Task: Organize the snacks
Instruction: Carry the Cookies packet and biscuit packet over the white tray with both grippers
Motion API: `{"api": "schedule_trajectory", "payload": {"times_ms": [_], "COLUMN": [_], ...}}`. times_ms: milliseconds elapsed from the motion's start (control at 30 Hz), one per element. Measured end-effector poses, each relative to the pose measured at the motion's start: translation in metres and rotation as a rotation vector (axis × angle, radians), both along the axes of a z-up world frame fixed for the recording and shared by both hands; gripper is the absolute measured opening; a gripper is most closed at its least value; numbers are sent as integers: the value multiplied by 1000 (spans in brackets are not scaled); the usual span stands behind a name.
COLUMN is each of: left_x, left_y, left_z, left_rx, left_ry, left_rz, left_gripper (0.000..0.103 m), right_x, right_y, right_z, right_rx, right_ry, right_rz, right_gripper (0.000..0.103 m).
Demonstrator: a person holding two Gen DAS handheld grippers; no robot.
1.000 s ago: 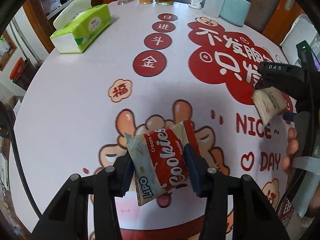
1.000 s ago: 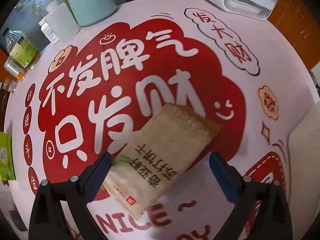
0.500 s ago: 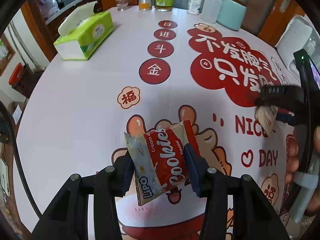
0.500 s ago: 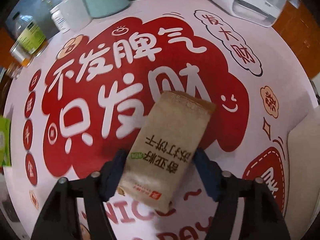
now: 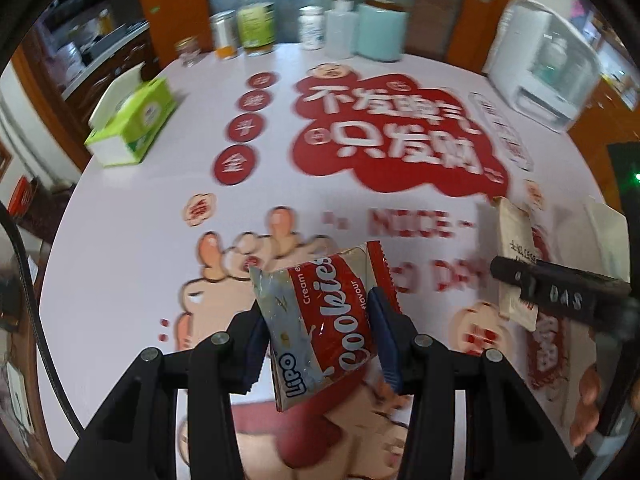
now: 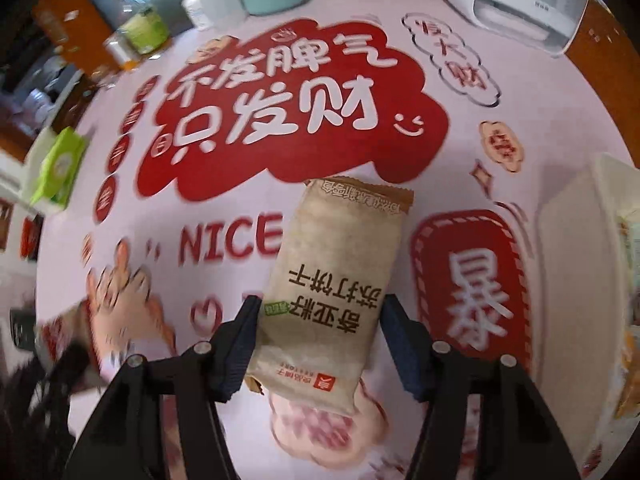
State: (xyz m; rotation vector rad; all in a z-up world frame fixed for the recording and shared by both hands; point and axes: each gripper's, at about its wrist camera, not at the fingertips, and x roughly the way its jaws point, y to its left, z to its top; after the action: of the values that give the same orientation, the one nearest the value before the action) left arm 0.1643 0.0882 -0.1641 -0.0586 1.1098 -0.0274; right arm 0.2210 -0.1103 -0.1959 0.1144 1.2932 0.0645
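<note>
My left gripper [image 5: 320, 340] is shut on a red and silver Lipo cookies packet [image 5: 328, 280], held tilted above the printed tablecloth [image 5: 120, 260]. In the right wrist view my right gripper [image 6: 322, 344] has a beige cracker packet [image 6: 336, 248] between its blue pads. Its jaws are still closing and the pads press the packet's sides, with the packet lifted off the cloth. The left wrist view shows the right gripper [image 5: 560, 296] at the far right, the beige packet [image 5: 514, 236] hanging in it, and a person's hand [image 5: 588, 396] below.
A green tissue box [image 5: 132, 120] sits at the table's left. Bottles and jars [image 5: 256, 20] and a teal canister [image 5: 380, 32] line the far edge. A white appliance [image 5: 540, 60] stands at the back right. A cream bin [image 6: 572, 280] is at the right edge.
The right jaws went from wide open around the beige packet to closed on it, and lifted it. Both grippers rose and shifted; the left kept its hold on the cookies packet.
</note>
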Motion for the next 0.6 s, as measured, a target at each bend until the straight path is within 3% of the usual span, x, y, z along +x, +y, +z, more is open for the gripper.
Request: {"api": "schedule_trajectory", "payload": {"times_ms": [233,600], "left_x": [-26,-56], "left_y": [-93,-260], "left_z": [48,99], "left_rx": [-38,-140], "left_ry": [-61,-110], "left_rz": [-165,-389], "left_gripper": [45,46], "right_x": [-64,-139], "right_y": [-60,-217], "right_z": [58,129], "right_rx": [21,-54], "right_ry": [-127,-318], "right_rz": [50,-90], "right_gripper": [61,61]}}
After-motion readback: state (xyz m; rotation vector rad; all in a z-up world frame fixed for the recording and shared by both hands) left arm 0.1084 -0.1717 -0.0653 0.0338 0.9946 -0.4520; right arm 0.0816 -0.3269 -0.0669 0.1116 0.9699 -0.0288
